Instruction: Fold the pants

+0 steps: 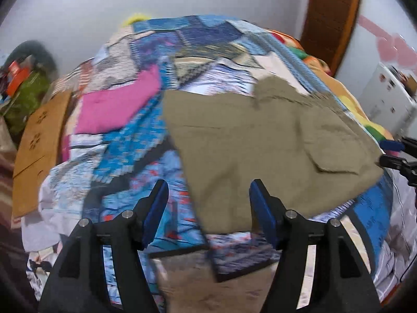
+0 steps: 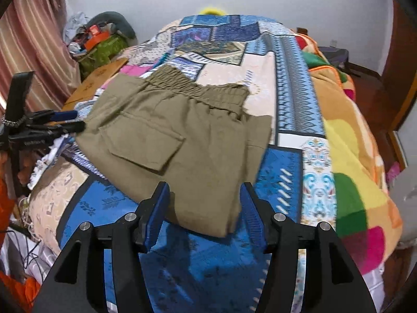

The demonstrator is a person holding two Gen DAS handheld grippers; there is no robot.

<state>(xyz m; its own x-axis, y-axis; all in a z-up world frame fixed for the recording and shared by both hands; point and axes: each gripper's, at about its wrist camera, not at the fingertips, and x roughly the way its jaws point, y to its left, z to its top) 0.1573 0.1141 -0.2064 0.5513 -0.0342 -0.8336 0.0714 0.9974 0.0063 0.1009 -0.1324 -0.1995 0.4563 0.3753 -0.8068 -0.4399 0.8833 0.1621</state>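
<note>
Olive-khaki pants [image 1: 273,146] lie folded flat on the patchwork bedspread [image 1: 135,140], flap pocket up. In the right wrist view the pants [image 2: 182,140] show their elastic waistband at the far end. My left gripper [image 1: 208,195] is open and empty, its jaws wide apart above the pants' near left corner. My right gripper [image 2: 204,195] is open and empty above the pants' near edge. The right gripper also shows at the right edge of the left wrist view [image 1: 393,154]. The left gripper shows at the left of the right wrist view [image 2: 73,120], beside the pants' left edge.
A pink cloth [image 1: 117,107] lies on the bed left of the pants. A brown cardboard box [image 1: 39,143] stands at the bed's left side. A multicoloured blanket [image 2: 351,161] covers the bed's right side. Clutter and a green bag [image 2: 104,49] sit by the curtain.
</note>
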